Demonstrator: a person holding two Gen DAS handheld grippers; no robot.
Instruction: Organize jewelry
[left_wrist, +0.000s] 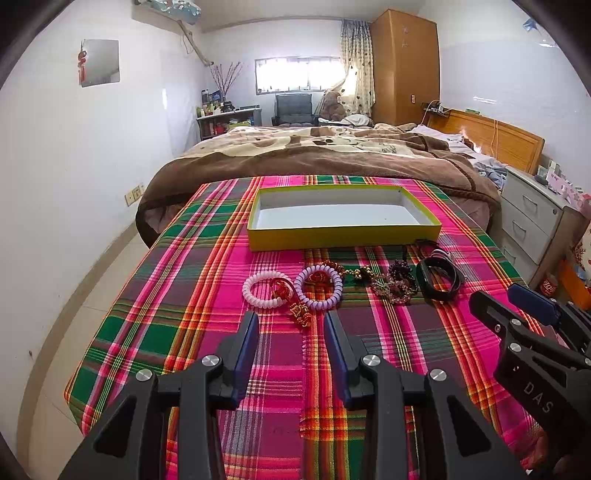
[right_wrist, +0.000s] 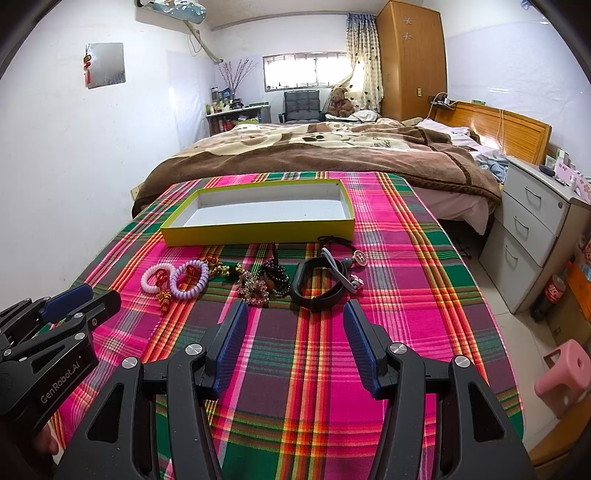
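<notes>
Left wrist view shows the left gripper released and empty, directly short of the spiral bracelets lying ahead on the bench, while the right gripper, also released, faces the black band.
</notes>
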